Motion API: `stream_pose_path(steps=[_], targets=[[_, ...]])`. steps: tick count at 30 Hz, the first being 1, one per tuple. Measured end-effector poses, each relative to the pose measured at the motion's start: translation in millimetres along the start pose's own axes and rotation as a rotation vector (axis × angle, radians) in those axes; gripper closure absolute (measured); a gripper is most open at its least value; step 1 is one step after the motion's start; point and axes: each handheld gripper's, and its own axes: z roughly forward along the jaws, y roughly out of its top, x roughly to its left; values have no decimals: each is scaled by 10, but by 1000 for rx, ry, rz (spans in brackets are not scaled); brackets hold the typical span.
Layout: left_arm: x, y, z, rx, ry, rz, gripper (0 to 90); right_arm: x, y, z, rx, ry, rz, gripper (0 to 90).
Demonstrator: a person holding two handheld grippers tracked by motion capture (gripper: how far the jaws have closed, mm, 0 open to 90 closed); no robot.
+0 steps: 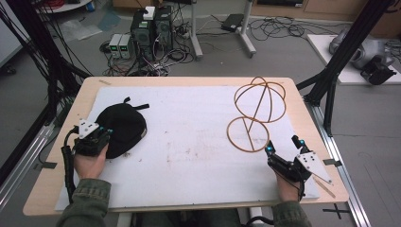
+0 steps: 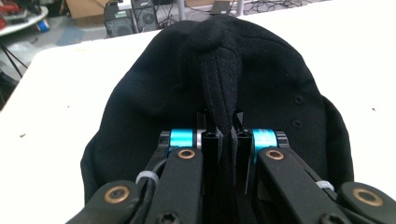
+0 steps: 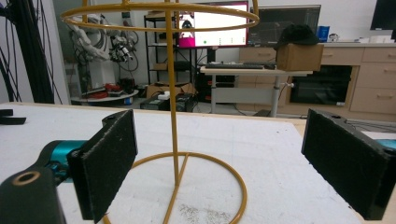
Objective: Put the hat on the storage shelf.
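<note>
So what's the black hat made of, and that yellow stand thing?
The hat looks like soft knitted or woven cloth: a fine mesh texture shows, and it bunches into a fold. The stand looks like thin metal wire painted matte yellow: slim stiff rings and an upright rod.

Table: a light wooden top carried a white sheet across most of its surface.
Cap: a black cap lay on the sheet at my left, a short strap sticking out at its far edge.
My left gripper: it sat at the cap's near edge, its tips on the fabric, my hand behind it.
Stand: a yellow wire stand stood on the sheet at my right, ring base below, round hoops above.
My right gripper: jaws spread, tips pointing at the stand's base ring, just short of it.
Floor: computers and tangled cables lay beyond the table.
</note>
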Motion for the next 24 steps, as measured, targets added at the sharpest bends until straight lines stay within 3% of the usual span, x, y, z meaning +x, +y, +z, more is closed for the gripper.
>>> stream_pose_path(steps=[12, 16, 24], targets=[[-17, 43, -63, -44, 19, 5, 865, -10, -5, 2, 1, 2, 3, 97], [-27, 74, -118, -115, 22, -21, 864, -3, -8, 3, 2, 5, 2, 97], [-43, 111, -189, -195, 36, -31, 863, -15, -13, 2, 1, 1, -1, 97]])
